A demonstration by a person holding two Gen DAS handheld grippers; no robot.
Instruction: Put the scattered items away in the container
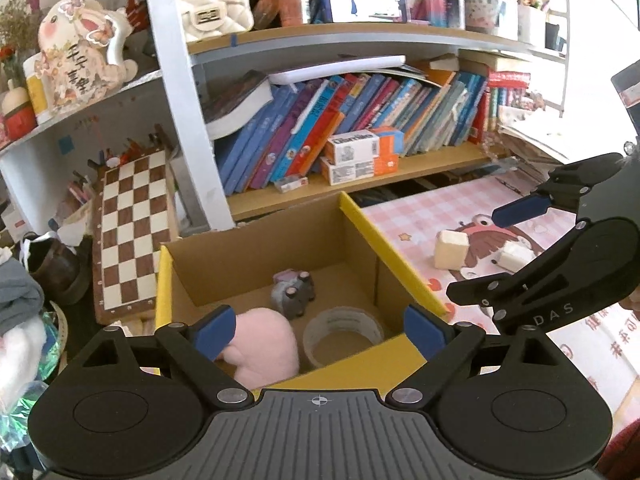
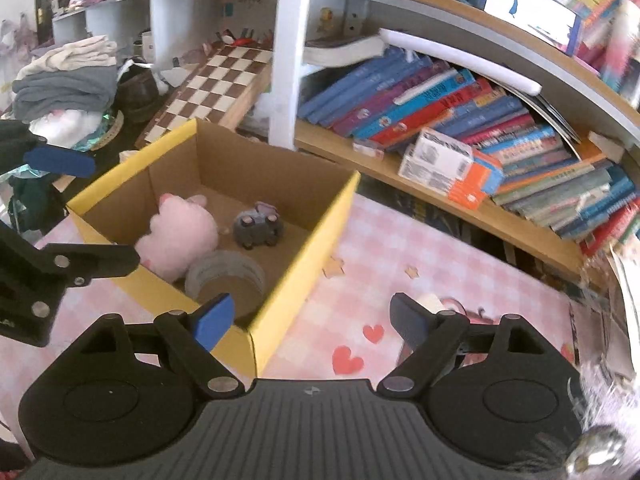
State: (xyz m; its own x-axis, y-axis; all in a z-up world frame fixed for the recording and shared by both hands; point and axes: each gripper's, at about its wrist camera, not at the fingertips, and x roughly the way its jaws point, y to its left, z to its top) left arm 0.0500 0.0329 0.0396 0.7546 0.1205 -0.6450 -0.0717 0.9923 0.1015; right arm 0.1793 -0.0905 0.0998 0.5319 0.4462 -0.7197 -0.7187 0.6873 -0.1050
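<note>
A cardboard box point(image 1: 394, 250) point(image 2: 298, 288) with yellow outer walls stands on the pink checked mat. Inside lie a pink plush point(image 1: 266, 346) point(image 2: 180, 236), a grey toy point(image 1: 292, 292) point(image 2: 258, 230) and a tape roll point(image 1: 342, 336) point(image 2: 226, 276). My left gripper point(image 1: 320, 334) point(image 2: 90, 210) is open over the box's near edge, nothing between its fingers. My right gripper point(image 2: 311, 320) point(image 1: 500, 251) is open above the box's right corner and the mat. Two cream blocks point(image 1: 450, 250) point(image 1: 516, 256) lie on the mat; one point(image 2: 430, 302) peeks out behind my right finger.
A bookshelf point(image 1: 400, 164) point(image 2: 440, 200) packed with leaning books runs behind the box and mat. A chessboard point(image 1: 132, 224) point(image 2: 216, 80) leans at the left by a white post point(image 1: 188, 120). Folded clothes point(image 2: 64, 84) pile up far left. Small boxes point(image 1: 360, 156) sit on the lower shelf.
</note>
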